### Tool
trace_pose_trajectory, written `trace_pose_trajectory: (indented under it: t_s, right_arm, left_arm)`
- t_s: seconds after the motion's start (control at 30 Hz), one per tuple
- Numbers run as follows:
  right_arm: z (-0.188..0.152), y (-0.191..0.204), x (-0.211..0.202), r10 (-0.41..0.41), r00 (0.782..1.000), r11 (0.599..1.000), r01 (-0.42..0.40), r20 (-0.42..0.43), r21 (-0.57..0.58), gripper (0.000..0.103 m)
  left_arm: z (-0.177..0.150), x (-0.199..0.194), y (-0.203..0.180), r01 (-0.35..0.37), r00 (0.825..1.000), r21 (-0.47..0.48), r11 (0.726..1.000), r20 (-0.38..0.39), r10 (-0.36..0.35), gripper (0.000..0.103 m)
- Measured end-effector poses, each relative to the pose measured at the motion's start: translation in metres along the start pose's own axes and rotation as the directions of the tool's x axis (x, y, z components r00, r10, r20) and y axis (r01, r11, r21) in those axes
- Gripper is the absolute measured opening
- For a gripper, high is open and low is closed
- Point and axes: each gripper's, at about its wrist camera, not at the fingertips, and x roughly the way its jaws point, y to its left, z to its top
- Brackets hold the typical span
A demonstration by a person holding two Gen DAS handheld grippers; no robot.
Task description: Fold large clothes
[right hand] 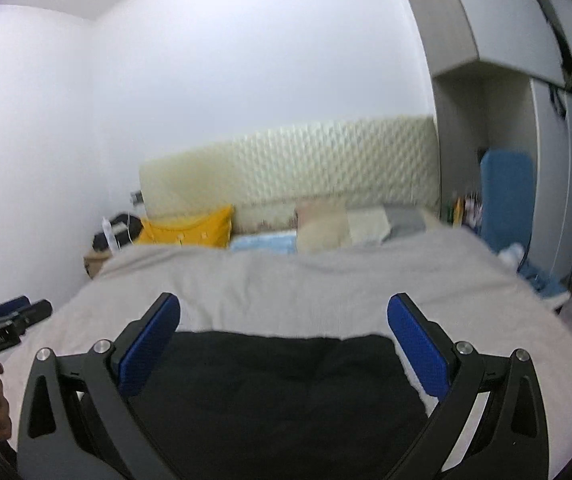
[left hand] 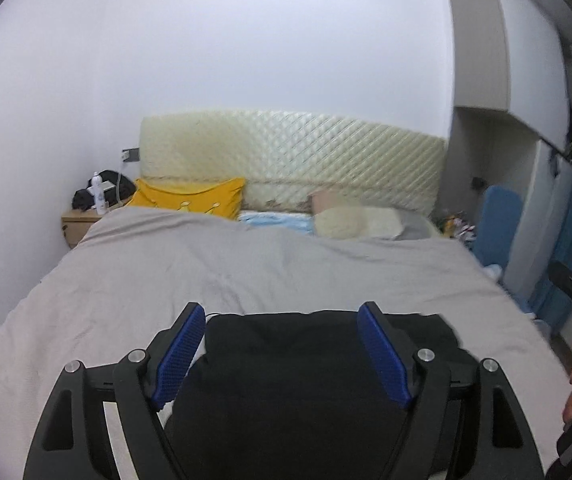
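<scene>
In the left wrist view, the left hand-held gripper stands released, its two fingers spread wide, each faced with a blue, finely ribbed pad on a black angular frame with round metal pins. Between and below the fingers lies the black garment, a soft, matte cloth with a nearly straight far edge, resting on the near part of the bed. The bed wears a pale grey-beige cover with shallow creases. At its head stands a cream headboard, quilted in a diamond pattern, with a mustard-yellow pillow leaning against it and a cream, fleecy cushion to the right. A small wooden nightstand sits by the left wall, carrying a white bottle.

In the right wrist view, the right hand-held gripper is likewise released, blue pads far apart and holding nothing. The black garment fills the space between its fingers, lying flat on the bed cover, its far edge running straight across. The left hand-held gripper shows at the left edge. This view is somewhat blurred; the headboard and yellow pillow remain recognisable.
</scene>
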Motion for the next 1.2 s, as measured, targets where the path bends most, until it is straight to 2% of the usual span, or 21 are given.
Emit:
trace_pose_trajectory:
  t_s: [0.1,0.3,0.47,0.7,0.87,1.07,1.2]
  right_arm:
    - [0.013,0.015,-0.045,0.018,0.999,0.999,-0.016,0.047,-0.033,0.103]
    - [0.014,0.031,-0.125,0.056,0.985,0.998,-0.052,0.163,-0.028,0.103]
    - [0.009,0.041,-0.178,0.067,0.981,0.997,-0.06,0.182,-0.043,0.103]
    - [-0.018,0.05,-0.212,0.067,0.986,0.997,-0.06,0.155,-0.054,0.103]
    - [-0.054,0.057,-0.207,0.058,0.997,0.996,-0.055,0.047,-0.074,0.103]
    - [-0.092,0.057,-0.2,0.045,0.997,0.996,-0.05,-0.067,-0.071,0.103]
    - [-0.108,0.052,-0.2,0.026,0.996,0.998,-0.031,-0.088,-0.053,0.103]
  left_arm:
    - [0.001,-0.04,-0.005,0.029,0.999,-0.021,0.999,0.028,-0.029,0.078]
    - [-0.004,-0.124,-0.016,-0.008,0.992,-0.011,1.0,0.122,0.01,0.079]
    - [-0.015,-0.171,-0.024,-0.003,0.991,0.005,1.0,0.136,0.002,0.084]
    - [-0.044,-0.188,-0.016,-0.036,0.995,0.006,0.999,0.096,0.035,0.084]
    - [-0.071,-0.189,-0.013,-0.033,0.998,-0.007,0.999,0.051,0.033,0.084]
    - [-0.098,-0.183,-0.02,-0.024,1.0,0.012,1.0,-0.011,0.024,0.084]
    - [-0.11,-0.171,-0.019,-0.027,0.999,-0.001,1.0,-0.028,0.027,0.084]
